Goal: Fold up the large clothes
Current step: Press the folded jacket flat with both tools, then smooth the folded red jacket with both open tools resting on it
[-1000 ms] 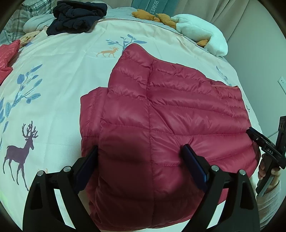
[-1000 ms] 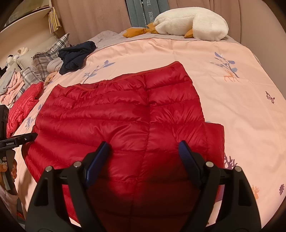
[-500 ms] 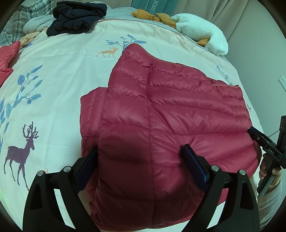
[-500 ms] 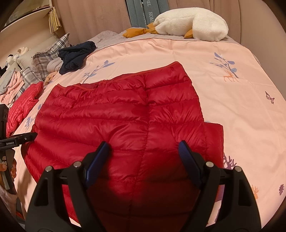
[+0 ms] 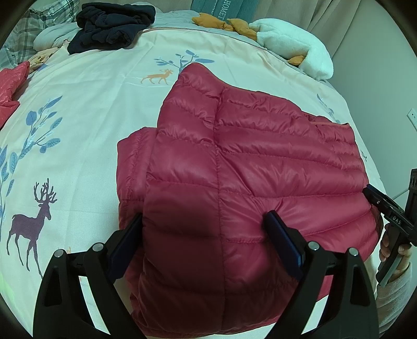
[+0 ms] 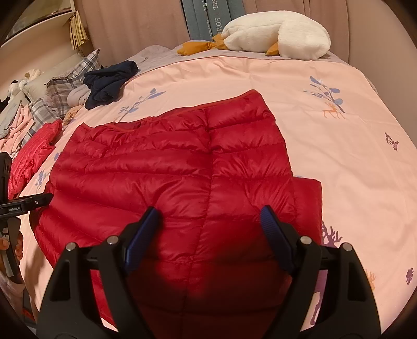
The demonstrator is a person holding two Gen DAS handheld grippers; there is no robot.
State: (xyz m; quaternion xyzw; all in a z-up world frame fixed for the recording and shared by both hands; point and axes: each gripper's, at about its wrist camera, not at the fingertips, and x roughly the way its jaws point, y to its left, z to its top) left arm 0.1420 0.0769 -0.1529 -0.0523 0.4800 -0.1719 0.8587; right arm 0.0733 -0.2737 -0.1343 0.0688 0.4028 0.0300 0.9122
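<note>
A red quilted down jacket [image 5: 247, 177] lies folded flat on the bed, with a folded sleeve edge sticking out at its left side. It also shows in the right wrist view [image 6: 169, 177]. My left gripper [image 5: 206, 229] is open and hovers over the jacket's near left part, holding nothing. My right gripper [image 6: 208, 224] is open and hovers over the jacket's near right part, holding nothing. Each gripper shows at the edge of the other's view: the right one [image 5: 391, 211] and the left one [image 6: 26, 203].
The bed has a pale quilt with deer and plant prints [image 5: 78, 130]. A dark navy garment [image 5: 112, 23] lies at the far side, another red garment [image 6: 28, 159] at the left edge, and a white goose plush [image 6: 276, 34] by the headboard. Plaid pillows [image 6: 67, 83] lie far left.
</note>
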